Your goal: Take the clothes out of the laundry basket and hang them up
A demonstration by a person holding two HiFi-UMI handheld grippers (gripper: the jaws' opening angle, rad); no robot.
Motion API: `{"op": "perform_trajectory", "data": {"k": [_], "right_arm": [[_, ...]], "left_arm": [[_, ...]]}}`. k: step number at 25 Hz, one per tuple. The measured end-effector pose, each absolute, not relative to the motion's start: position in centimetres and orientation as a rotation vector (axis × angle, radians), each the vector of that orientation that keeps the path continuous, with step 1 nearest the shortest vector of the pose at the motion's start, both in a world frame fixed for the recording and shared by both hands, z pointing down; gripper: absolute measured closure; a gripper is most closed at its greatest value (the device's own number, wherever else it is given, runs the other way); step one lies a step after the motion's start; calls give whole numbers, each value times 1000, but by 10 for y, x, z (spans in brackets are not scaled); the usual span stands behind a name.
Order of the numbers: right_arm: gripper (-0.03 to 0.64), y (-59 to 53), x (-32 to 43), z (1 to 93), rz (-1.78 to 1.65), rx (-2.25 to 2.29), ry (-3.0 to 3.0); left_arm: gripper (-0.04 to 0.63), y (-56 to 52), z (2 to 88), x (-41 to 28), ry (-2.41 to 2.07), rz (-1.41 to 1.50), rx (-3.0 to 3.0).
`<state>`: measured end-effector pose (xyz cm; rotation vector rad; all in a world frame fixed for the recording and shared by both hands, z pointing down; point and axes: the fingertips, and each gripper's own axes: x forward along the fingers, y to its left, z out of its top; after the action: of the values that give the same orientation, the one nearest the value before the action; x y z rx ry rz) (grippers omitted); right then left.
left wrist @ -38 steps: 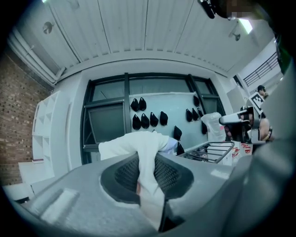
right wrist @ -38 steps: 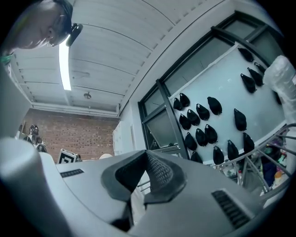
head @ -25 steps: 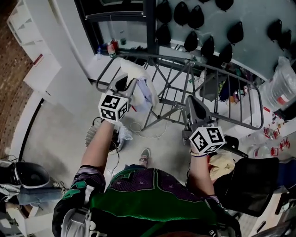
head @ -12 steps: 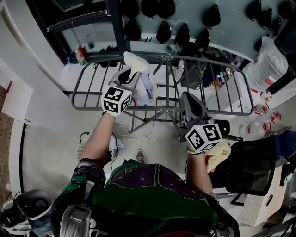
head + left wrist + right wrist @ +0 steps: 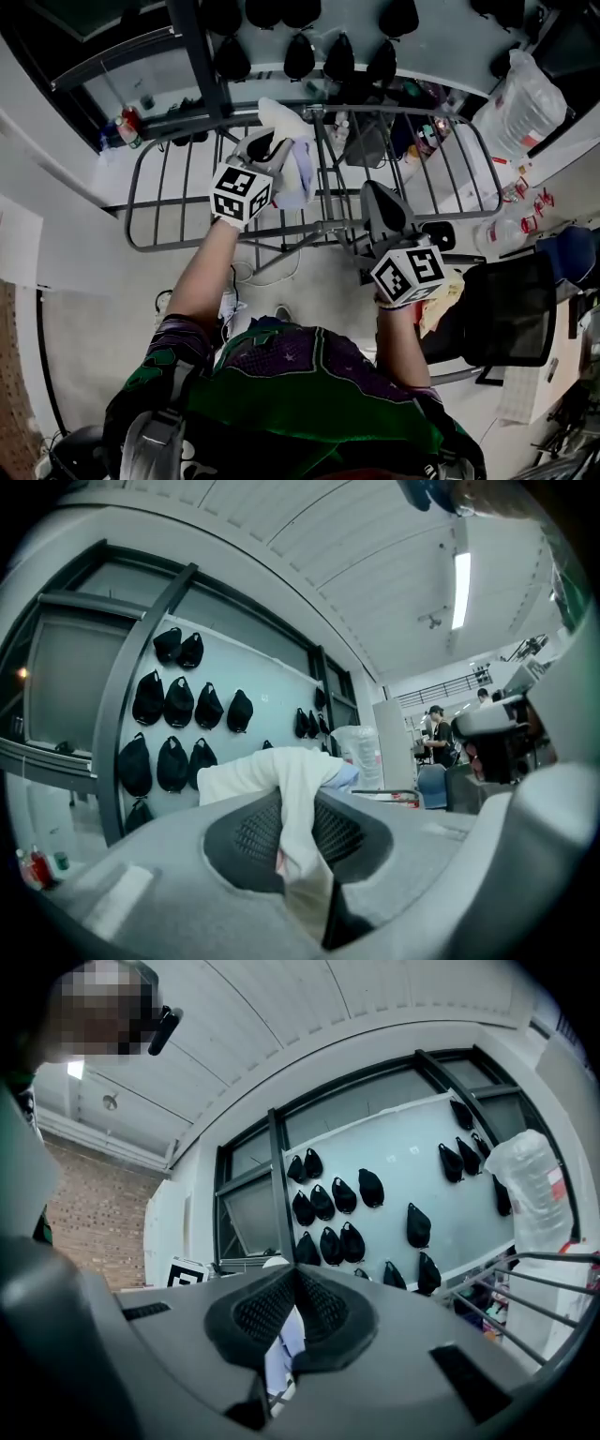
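White garment [image 5: 298, 173]: hangs from the left gripper [image 5: 261, 150], above the grey drying rack [image 5: 169, 202].
Left gripper: clamped on garment.
Right gripper [image 5: 380, 211]: jaws together, empty, over rack's near rail.

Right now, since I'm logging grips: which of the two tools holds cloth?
The left tool, shut on the white garment at the drying rack; the right tool is shut with nothing between its jaws.
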<state>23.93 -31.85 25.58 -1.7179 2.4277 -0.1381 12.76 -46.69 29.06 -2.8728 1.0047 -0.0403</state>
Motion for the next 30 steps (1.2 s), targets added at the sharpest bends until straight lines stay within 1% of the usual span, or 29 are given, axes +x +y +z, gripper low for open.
{"op": "perform_trajectory", "data": {"k": [5, 10, 16, 24, 30], "right_arm": [[617, -329, 234, 248, -104, -1746, 2403], [617, -344, 233, 248, -108, -1755, 2405], [617, -361, 235, 251, -117, -1726, 2422], [617, -383, 230, 263, -160, -1691, 2435], [617, -394, 210, 277, -212, -1653, 2477]], "left_arm": [[518, -477, 272, 142, 901, 13, -2883], [518, -483, 273, 149, 857, 32, -2918], [518, -489, 291, 155, 783, -38, -2931], [518, -503, 366, 113, 827, -287, -2943], [517, -515, 395, 75, 917, -389, -2914]]}}
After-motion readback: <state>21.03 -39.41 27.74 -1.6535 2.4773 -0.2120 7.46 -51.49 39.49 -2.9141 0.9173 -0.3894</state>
